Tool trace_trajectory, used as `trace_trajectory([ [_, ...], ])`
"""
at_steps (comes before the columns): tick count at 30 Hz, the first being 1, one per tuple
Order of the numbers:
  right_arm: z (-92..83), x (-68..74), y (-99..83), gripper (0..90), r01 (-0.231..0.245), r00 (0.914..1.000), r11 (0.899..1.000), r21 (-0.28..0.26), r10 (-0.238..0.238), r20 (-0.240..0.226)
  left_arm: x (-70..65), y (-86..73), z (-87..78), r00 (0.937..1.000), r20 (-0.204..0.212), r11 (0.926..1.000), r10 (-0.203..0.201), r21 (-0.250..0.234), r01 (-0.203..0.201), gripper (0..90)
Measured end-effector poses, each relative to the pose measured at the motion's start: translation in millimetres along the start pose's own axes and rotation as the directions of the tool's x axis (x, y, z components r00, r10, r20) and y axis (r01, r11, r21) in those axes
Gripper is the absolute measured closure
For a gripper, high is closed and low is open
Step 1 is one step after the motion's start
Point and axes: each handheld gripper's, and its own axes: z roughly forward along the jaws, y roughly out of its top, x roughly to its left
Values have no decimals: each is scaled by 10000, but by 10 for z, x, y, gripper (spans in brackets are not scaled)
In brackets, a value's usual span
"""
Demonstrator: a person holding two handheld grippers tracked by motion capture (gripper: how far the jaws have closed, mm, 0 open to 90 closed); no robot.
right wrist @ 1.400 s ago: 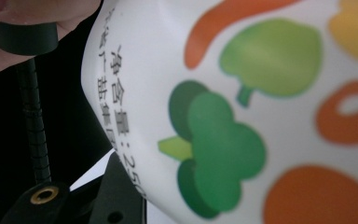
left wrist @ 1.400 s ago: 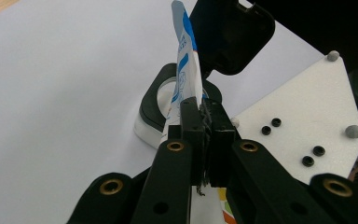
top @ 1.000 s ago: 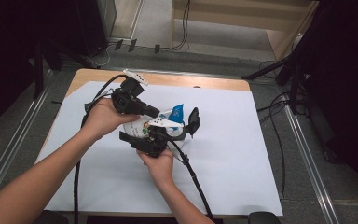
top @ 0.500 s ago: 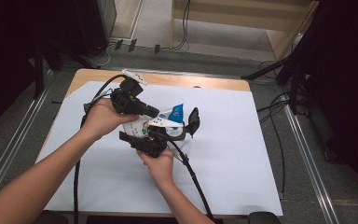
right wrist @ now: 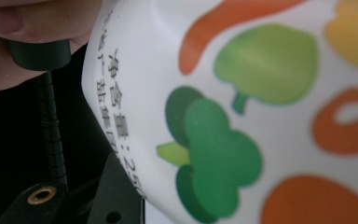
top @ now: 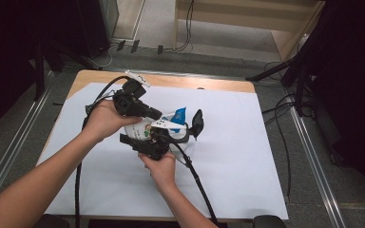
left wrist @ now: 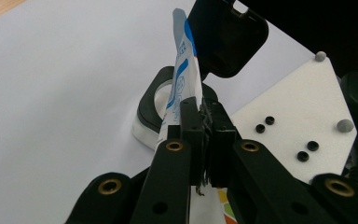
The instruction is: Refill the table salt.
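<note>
Wood bench point(top: 209, 84) under a white paper sheet point(top: 247, 166), probably laid to give a plain, clean working ground. Leaves both forearms room to come in from the near edge and meet over the middle.

Left hand point(top: 105, 121) wrapped round the left gripper point(top: 159, 116), reaching in from the far left; right hand point(top: 161, 166) under the right gripper point(top: 171, 137), pushing in from the near side. Sets the two tools against each other, likely so that one steadies while the other works.

Pouch point(top: 173, 118) up off the paper, between the two grippers, over the bench's middle. Stands roughly on end, blue top uppermost, so the sealed end faces the left jaws.

Left jaws clenched on the pouch's thin top edge, pads pressed nearly together with only the flattened film between them, as seen in the left gripper view. Looks like a pinch chosen for pulling or tearing at the seal rather than for carrying weight.

Right jaws grasping the pouch's fuller body lower down, held partway apart by its bulk; puts the printed side hard against that gripper's camera. Serves, by the look of it, as the anchor.

Grey plate point(left wrist: 298, 121) of the right gripper just beside the left jaws, showing how close the tools sit.

Broccoli print point(right wrist: 214, 158) large and blurred at that short range.
</note>
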Motion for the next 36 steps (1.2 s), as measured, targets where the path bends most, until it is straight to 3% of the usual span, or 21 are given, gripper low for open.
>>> trace_trajectory([
  [36, -18, -12, 8, 622, 85, 9998, 9999, 109, -87, 172, -4, -2, 23, 10000, -18, 10000, 20, -28, -20, 891],
])
